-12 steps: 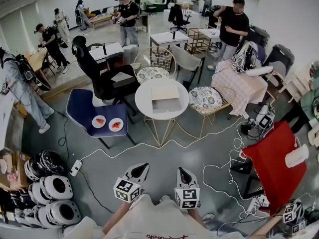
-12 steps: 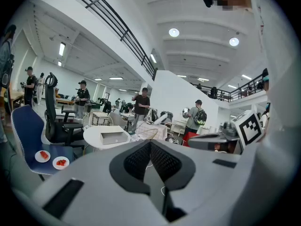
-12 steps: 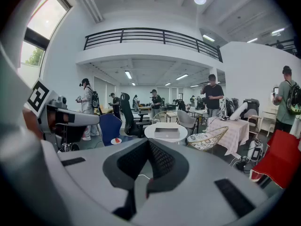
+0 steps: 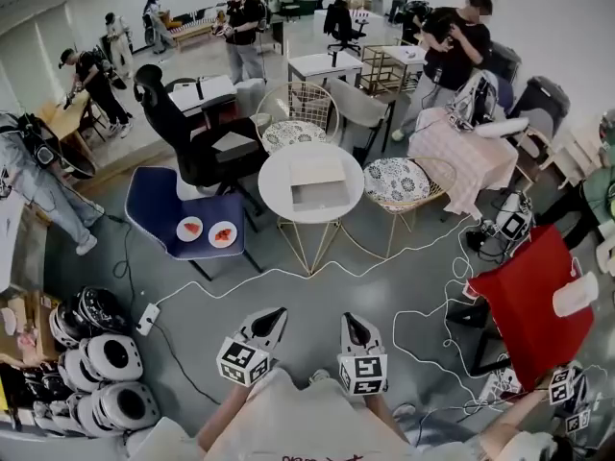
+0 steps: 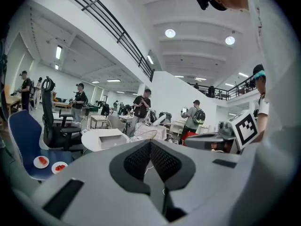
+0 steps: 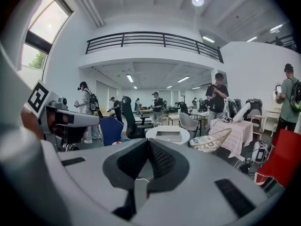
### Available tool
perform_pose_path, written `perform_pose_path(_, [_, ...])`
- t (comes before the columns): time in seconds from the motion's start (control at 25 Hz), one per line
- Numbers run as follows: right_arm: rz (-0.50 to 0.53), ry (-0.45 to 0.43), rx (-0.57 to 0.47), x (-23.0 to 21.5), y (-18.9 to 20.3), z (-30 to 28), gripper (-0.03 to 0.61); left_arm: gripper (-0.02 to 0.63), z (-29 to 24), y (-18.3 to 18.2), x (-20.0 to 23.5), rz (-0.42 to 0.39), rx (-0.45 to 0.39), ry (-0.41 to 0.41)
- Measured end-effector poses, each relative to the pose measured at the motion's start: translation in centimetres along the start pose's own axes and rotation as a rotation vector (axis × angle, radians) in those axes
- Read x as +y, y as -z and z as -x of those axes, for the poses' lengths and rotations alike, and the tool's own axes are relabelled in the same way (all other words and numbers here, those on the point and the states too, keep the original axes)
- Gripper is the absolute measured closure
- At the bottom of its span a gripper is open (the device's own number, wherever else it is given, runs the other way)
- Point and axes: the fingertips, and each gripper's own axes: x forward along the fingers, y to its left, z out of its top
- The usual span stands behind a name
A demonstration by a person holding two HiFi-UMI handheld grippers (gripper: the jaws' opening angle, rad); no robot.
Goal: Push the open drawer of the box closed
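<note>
Jaws on our left gripper (image 4: 279, 313) are together, nothing btwn em. Box (image 4: 318, 174) sits on the round white table (image 4: 277, 198) well ahead of us, drawer (image 4: 320, 197) sticking out our way. Right gripper (image 4: 348, 322) is closed too & empty.

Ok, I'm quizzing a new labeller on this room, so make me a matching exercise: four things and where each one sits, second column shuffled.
Things:
1. box
2. two small plates
3. power strip
4. patterned cushion

Places:
a. on the floor
b. on a wire chair
c. on the round white table
d. on the blue chair

Pairs: 1-c, 2-d, 3-a, 4-b.
</note>
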Motion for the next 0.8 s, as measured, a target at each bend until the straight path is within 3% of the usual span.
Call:
perform_pose_path(0.32, [0.050,-0.024,0.005,-1.1,0.4,0.2,0.563,0.601,-1.1,-0.3,-0.5,-0.022,0.002,-0.004])
perform_pose_path(0.8, [0.038,-0.079,0.010,-3.0,2.3,0.2,0.563,0.601,-2.8,1.7,-1.7,-0.008,0.015,-0.062])
